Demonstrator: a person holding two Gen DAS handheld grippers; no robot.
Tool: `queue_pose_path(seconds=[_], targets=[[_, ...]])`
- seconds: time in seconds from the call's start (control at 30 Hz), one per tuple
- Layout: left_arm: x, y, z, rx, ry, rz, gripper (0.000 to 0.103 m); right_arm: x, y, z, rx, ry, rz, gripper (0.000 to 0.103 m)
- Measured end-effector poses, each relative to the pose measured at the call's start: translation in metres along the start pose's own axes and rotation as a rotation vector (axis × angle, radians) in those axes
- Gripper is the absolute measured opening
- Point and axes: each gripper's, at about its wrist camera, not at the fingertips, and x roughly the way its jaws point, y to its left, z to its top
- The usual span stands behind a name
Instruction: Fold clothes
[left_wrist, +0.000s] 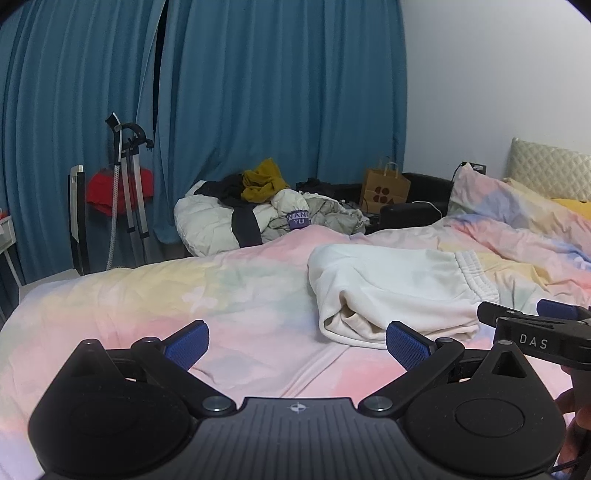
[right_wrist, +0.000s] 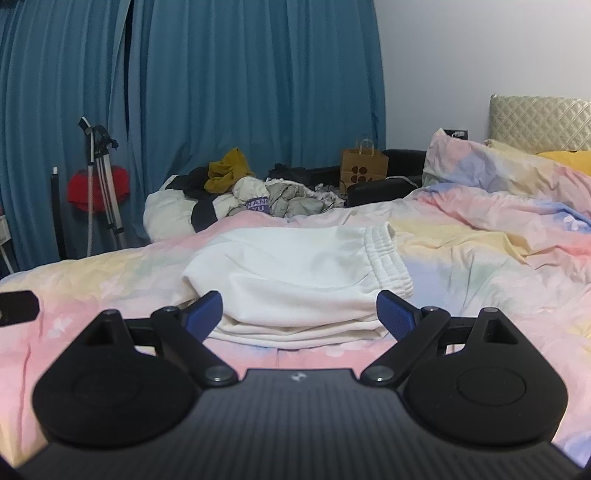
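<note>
A cream-white pair of sweatpants (left_wrist: 399, 288) lies folded on the pastel quilt of the bed (left_wrist: 184, 295), its elastic waistband to the right. My left gripper (left_wrist: 297, 341) is open and empty, low over the quilt, just left of the garment's near edge. The right gripper shows at the right edge of the left wrist view (left_wrist: 532, 325). In the right wrist view the sweatpants (right_wrist: 295, 273) lie straight ahead, and my right gripper (right_wrist: 299, 314) is open and empty at the folded near edge. The left gripper's tip shows at the left edge there (right_wrist: 16, 308).
A pile of other clothes (left_wrist: 266, 206) lies beyond the bed, with a brown paper bag (left_wrist: 386, 186) by it. Blue curtains (left_wrist: 258, 92) hang behind. A garment steamer stand (left_wrist: 127, 184) and a chair stand at the left. Pillows (left_wrist: 517, 192) and a headboard are at the right.
</note>
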Motion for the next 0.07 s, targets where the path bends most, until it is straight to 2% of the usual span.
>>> queue_pose_path(seconds=[0.07], targets=[[0.0013,-0.0007,-0.0011,0.006,0.002,0.002,0.103,-0.0001,-0.0003,0.0001,0.001,-0.002,-0.001,0.092]])
